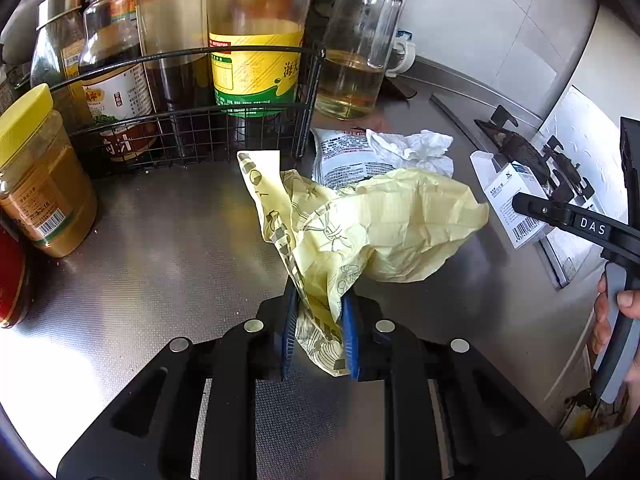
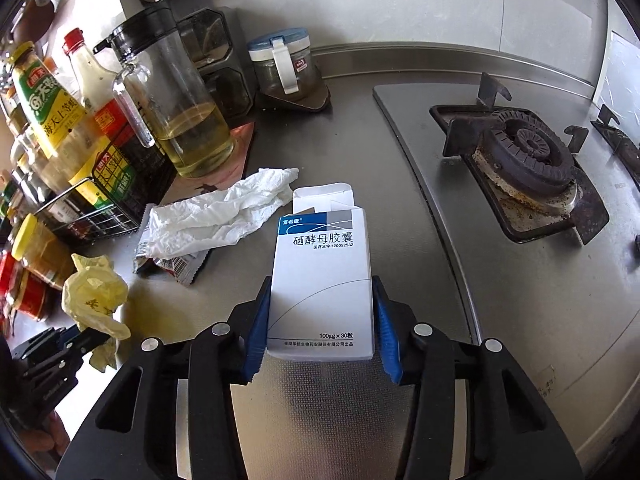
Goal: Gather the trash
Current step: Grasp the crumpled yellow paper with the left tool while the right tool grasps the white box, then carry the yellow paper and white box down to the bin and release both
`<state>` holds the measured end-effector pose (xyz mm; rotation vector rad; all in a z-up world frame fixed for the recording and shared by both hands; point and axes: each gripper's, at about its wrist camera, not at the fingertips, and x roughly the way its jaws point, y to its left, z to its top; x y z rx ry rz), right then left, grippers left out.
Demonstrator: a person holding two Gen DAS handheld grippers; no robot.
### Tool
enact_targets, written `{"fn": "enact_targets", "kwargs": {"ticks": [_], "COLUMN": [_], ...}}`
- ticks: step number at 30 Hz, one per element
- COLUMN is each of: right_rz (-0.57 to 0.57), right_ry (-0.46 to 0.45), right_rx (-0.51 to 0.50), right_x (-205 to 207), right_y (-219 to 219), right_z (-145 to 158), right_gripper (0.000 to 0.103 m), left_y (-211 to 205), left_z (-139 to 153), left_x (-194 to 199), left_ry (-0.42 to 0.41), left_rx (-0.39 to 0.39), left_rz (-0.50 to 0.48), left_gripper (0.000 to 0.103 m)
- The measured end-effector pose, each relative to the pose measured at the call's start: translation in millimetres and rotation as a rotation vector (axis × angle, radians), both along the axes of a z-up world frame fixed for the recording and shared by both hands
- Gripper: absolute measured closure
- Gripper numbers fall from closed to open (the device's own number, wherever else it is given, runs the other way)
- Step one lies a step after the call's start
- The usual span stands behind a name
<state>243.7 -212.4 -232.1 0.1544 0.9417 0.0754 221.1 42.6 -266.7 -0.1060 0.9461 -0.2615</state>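
My left gripper (image 1: 318, 320) is shut on a crumpled yellow plastic bag (image 1: 380, 224) and holds it over the steel counter; the bag also shows in the right wrist view (image 2: 94, 296). My right gripper (image 2: 320, 320) is shut on a white and blue medicine box (image 2: 324, 276) with its top flap open; the box also shows in the left wrist view (image 1: 516, 204). A crumpled white tissue (image 2: 228, 212) lies on a torn foil snack wrapper (image 2: 168, 256) on the counter between the two grippers.
A black wire rack (image 1: 192, 120) of sauce bottles stands at the back left. A glass oil jug (image 2: 180, 108) and a small lidded jar (image 2: 284, 64) stand behind the trash. A gas burner (image 2: 528, 152) sits to the right. A yellow-lidded jar (image 1: 40, 176) stands left.
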Motion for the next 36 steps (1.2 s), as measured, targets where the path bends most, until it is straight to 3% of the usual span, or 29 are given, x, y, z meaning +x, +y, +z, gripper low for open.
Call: {"fn": "enact_targets", "kwargs": {"ticks": [8, 14, 19, 27, 36], "right_rz": [0.058, 0.140, 0.170, 0.199, 0.196], "right_ry": [-0.047, -0.071, -0.065, 0.013, 0.211], "right_rx": [0.052, 0.071, 0.053, 0.067, 0.098], "right_x": [-56, -129, -198, -276, -289], "right_y": [-9, -12, -25, -41, -31], "right_z": [26, 42, 42, 1, -107], "right_gripper": [0.056, 0.056, 0.056, 0.056, 0.056], "left_y": [-19, -42, -68, -91, -102], "left_z": [37, 55, 52, 9, -88], "left_x": [-59, -130, -197, -281, -304], "left_ry": [-0.064, -0.080, -0.066, 0.030, 0.186], "left_rx": [-0.019, -0.037, -0.045, -0.067, -0.039], "left_rz": [0.004, 0.025, 0.030, 0.036, 0.019], "left_gripper": [0.089, 0.089, 0.089, 0.089, 0.089]}}
